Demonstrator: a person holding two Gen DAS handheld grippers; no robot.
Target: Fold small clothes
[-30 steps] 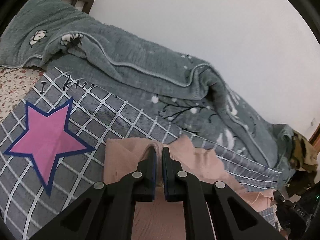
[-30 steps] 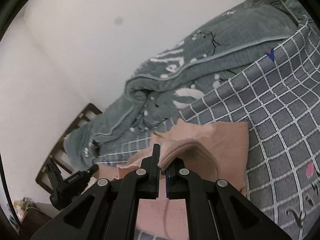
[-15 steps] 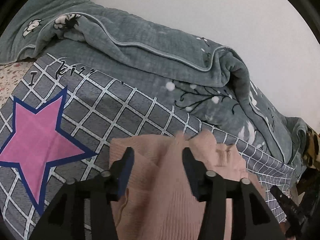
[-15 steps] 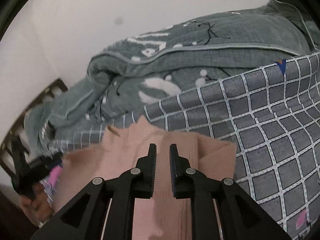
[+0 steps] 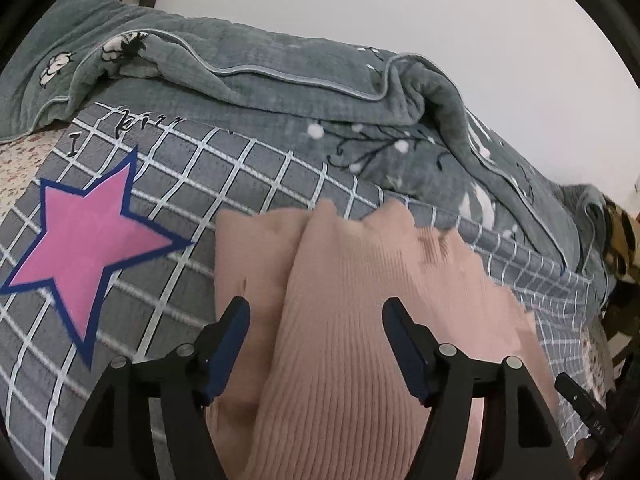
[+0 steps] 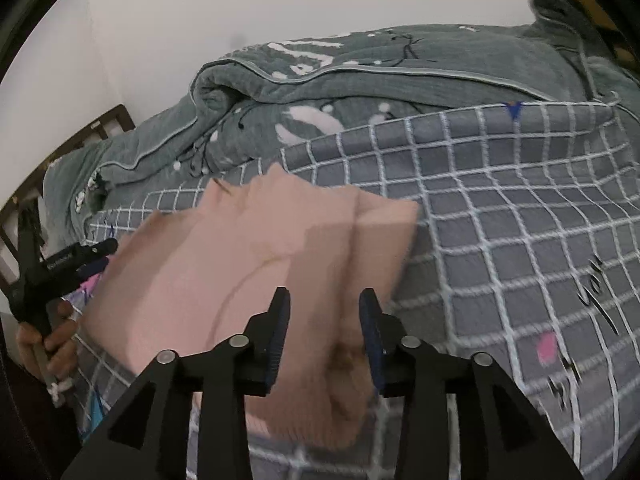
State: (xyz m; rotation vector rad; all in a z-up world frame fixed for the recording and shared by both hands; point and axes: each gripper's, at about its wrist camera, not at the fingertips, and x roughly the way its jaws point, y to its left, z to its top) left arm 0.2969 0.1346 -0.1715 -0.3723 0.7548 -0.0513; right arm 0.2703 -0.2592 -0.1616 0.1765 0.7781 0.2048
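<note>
On the checked bedspread, near its quilt-side edge, my left gripper and right gripper are opening, dropping the pink knit; next, regrasp an edge.

Both the left gripper and right gripper point downward (fingers parting, nothing pinched).

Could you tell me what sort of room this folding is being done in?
Most likely a bedroom. The pink garment lies on a bed's grey checked cover, a rumpled grey-green quilt is heaped along a plain white wall, and a dark wooden bed frame shows at the end.
</note>
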